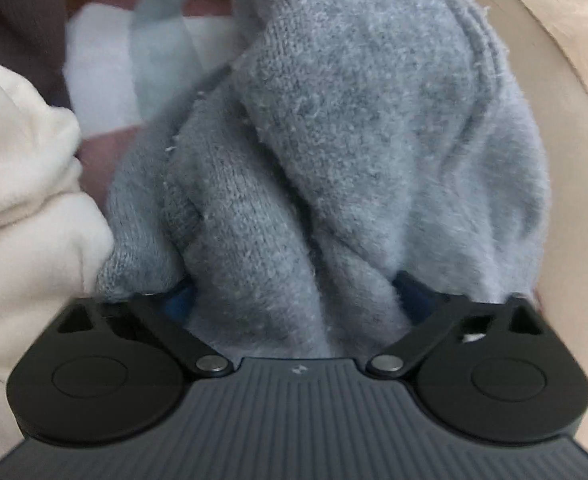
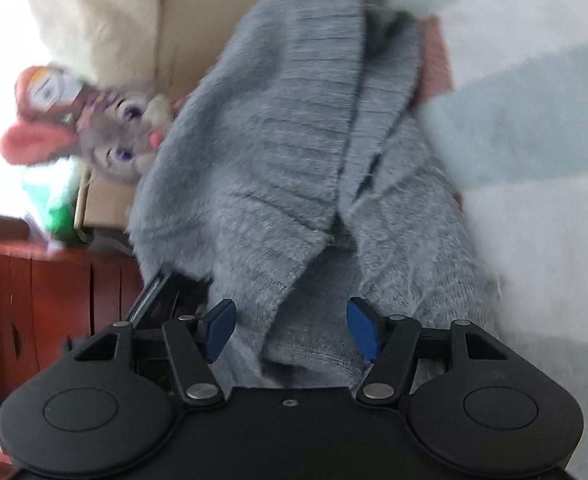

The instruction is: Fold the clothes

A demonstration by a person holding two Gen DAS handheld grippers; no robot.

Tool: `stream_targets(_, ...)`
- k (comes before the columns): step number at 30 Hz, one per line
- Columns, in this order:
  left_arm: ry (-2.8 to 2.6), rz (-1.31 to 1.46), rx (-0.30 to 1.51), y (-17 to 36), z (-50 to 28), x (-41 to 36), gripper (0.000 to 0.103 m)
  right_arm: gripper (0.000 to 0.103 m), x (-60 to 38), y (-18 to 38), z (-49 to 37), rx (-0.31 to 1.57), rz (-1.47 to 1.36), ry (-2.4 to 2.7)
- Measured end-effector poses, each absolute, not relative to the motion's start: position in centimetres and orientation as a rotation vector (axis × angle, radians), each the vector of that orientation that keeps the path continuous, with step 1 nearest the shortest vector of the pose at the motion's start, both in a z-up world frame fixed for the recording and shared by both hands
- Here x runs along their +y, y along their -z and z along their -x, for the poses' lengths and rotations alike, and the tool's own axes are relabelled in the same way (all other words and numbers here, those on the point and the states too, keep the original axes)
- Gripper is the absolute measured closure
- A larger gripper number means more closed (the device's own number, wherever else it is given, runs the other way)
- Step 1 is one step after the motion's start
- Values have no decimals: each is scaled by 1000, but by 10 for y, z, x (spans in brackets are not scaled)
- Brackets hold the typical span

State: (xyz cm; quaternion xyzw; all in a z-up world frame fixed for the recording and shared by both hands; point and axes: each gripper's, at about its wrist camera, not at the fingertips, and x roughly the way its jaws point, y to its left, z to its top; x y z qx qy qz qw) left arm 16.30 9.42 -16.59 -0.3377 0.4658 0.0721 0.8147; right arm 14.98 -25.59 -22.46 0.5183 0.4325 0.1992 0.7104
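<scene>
My left claw (image 1: 294,300) is buried in a grey knitted sweater (image 1: 334,140). The wool bunches between its blue pads (image 1: 412,294) and covers most of them, so I cannot tell whether they press on the knit or stand loose around it. To the left of this claw lies a cream cloth (image 1: 22,180); ahead and to the left, a white and pale blue striped blanket (image 1: 134,60) shows blurred.

My right claw (image 2: 290,330) stands with its jaws apart, both blue pads (image 2: 218,328) in plain sight. A fold of the same sweater (image 2: 294,120) hangs down between them, and a gap shows beside each pad. The ribbed hem runs straight ahead of this claw. To its left sits a grey plush rabbit (image 2: 114,132) with pink ears, against a cardboard box (image 2: 182,20); the striped blanket (image 2: 534,120) spreads to its right.
</scene>
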Motion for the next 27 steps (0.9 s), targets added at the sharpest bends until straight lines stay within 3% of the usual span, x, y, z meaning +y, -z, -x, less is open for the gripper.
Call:
stream_targets(2,-74,810,1040,164,-157,99,46,35,-254,225,-149,963,-1151,-397)
stream_targets(5,77,959,1115,170,-148,96,55,32,-257,231,-142,919,-1284,-380)
stream_targets(7,153,995,1146,175,-142,84,56,34,-261,236,-135,889,-1400,-350)
stream_targets(9,214,1016,1162,176,-136,70,56,50,-267,242,-124,863,-1520,-302)
stream_targets(12,292,982,1164,161,-129,50,58,62,-282,250,-103,809,-1722,-300)
stream_targets(27,778,571,1065,32,-71,-93,61,62,-407,140,-12,567,-1595,-469)
